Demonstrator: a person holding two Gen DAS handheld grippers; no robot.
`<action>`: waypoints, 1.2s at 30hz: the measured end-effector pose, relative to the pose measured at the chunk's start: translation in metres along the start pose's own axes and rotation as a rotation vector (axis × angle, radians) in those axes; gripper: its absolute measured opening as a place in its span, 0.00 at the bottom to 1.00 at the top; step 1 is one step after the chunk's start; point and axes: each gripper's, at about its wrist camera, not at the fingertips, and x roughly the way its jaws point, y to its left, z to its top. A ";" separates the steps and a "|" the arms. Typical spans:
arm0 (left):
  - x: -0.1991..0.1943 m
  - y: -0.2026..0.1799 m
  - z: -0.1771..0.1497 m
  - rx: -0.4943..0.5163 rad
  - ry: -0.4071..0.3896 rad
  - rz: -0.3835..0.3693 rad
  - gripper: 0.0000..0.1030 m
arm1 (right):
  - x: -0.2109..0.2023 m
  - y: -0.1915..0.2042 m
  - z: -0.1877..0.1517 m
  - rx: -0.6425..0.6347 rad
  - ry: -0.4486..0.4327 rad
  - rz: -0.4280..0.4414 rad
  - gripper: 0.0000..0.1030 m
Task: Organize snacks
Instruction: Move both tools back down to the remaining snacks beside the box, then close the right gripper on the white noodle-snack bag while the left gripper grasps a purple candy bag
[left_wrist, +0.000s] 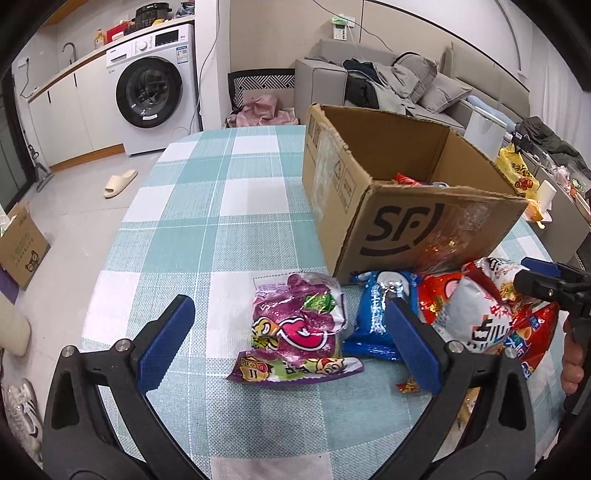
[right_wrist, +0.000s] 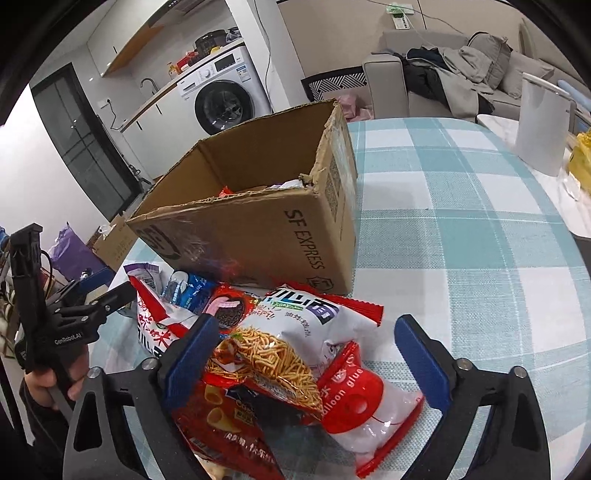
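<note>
The left tool (left_wrist: 290, 338) hangs released over the tabletop (left_wrist: 221, 206), its jaws spread wide around the purple snack bag (left_wrist: 295, 328), which lies flat by itself at about 7 o'clock from the cardboard box (left_wrist: 402, 221). Neither blue pad appears to touch the bag yet. The right tool (right_wrist: 301, 356) is likewise released, poised above the pile of snacks just at 6 o'clock of the box: a noodle snack bag (right_wrist: 280, 347) on top, a red-and-clear packet (right_wrist: 365, 406) at its 4 o'clock, and a blue packet (right_wrist: 192, 291) toward 10 o'clock, touching the box wall.

The step in hand looks like picking a bag and dropping it into the box, which already holds a few packets. For the left side, I would lower the tool until the pads bracket the bag's puffy middle, then close gently; foil bags slip and pop if squeezed hard at the seam. Lifting straight up before swinging toward 1 o'clock should clear the box's torn near rim. On the right, taking only the top noodle bag is wise, since the pile overlaps and a deep bite could drag neighbours along. The two tools sit near each other, so moving one at a time avoids a clash above the box.
</note>
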 end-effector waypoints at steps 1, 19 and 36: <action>0.003 0.001 0.000 -0.004 0.005 0.001 0.99 | 0.002 0.000 0.001 0.005 0.003 0.002 0.86; 0.034 0.014 -0.002 -0.030 0.058 0.005 0.99 | 0.025 0.000 -0.005 0.063 0.038 0.052 0.80; 0.042 0.018 -0.005 -0.036 0.070 -0.006 0.99 | 0.016 -0.023 -0.004 0.171 0.016 0.186 0.56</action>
